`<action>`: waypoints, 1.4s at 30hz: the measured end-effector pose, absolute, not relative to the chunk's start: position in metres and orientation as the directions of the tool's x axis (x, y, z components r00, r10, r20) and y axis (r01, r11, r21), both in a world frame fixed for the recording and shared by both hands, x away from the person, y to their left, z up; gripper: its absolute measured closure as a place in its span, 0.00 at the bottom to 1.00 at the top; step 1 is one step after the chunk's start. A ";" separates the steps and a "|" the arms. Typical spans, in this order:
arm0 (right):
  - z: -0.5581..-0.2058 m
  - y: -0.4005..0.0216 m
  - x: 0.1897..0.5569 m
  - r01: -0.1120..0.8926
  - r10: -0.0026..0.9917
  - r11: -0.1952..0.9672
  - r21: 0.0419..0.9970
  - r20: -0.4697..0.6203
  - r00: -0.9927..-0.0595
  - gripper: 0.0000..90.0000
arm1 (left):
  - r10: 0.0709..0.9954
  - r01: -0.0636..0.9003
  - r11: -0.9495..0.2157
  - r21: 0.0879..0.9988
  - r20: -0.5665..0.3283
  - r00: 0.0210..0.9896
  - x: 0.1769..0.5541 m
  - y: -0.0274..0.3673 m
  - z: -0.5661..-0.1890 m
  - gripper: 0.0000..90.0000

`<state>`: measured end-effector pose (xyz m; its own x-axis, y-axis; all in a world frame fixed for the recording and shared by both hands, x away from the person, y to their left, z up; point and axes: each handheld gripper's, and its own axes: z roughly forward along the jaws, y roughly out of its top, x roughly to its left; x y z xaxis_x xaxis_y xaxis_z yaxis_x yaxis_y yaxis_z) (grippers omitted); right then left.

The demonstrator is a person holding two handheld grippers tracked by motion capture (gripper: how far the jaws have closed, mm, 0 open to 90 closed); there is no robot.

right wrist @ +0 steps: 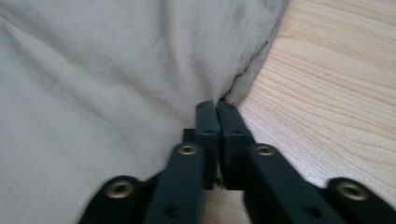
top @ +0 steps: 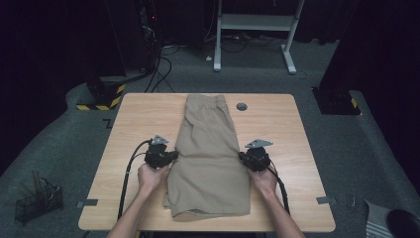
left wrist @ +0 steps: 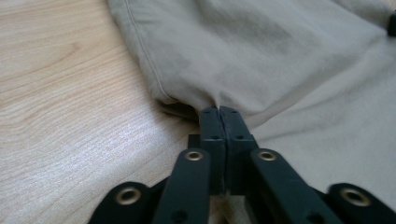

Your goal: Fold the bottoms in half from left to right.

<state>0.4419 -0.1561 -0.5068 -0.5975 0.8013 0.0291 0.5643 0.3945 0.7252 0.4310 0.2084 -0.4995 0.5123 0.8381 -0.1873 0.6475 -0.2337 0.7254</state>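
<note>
I have the khaki shorts (top: 208,158) lying down the surface's (top: 129,129) middle toward its near edge, left claw (left wrist: 219,112) and right claw (right wrist: 216,105) each pinched on a side hem, since the limp, light cloth will likely sag unless held at both edges.

Khaki shorts (top: 208,158), pale wood-grain table (top: 133,124), black tools, yellow-black striped base (top: 101,99).

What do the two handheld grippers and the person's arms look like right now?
Both the left gripper and right gripper are black, each topped by a grey three-cornered plate and trailing a black cable. Brass-coloured rivets dot the linkages behind the jaws. The forearms are bare, no sleeves or gloves.
</note>
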 end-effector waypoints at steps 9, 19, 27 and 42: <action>-0.499 -0.153 0.456 0.580 0.816 0.323 0.748 0.090 -0.570 0.69 | 0.863 0.661 -0.183 0.728 -0.203 0.462 0.454 0.204 -0.497 0.58; -0.508 -0.149 0.463 0.589 0.808 0.353 0.727 0.081 -0.584 1.00 | 0.846 0.675 -0.208 0.708 -0.217 0.487 0.458 0.200 -0.504 0.99; -0.505 -0.156 0.436 0.560 0.768 0.423 0.712 0.046 -0.639 0.91 | 0.841 0.665 -0.235 0.709 -0.196 0.505 0.434 0.204 -0.500 0.84; -0.511 -0.134 0.476 0.607 0.824 0.366 0.706 0.056 -0.563 0.83 | 0.877 0.667 -0.231 0.708 -0.145 0.458 0.476 0.187 -0.506 0.84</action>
<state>0.4761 -0.1339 -0.5114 -0.5631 0.8245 0.0561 0.6066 0.3663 0.7056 0.4764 0.1866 -0.5060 0.4577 0.8772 -0.1451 0.6673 -0.2311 0.7081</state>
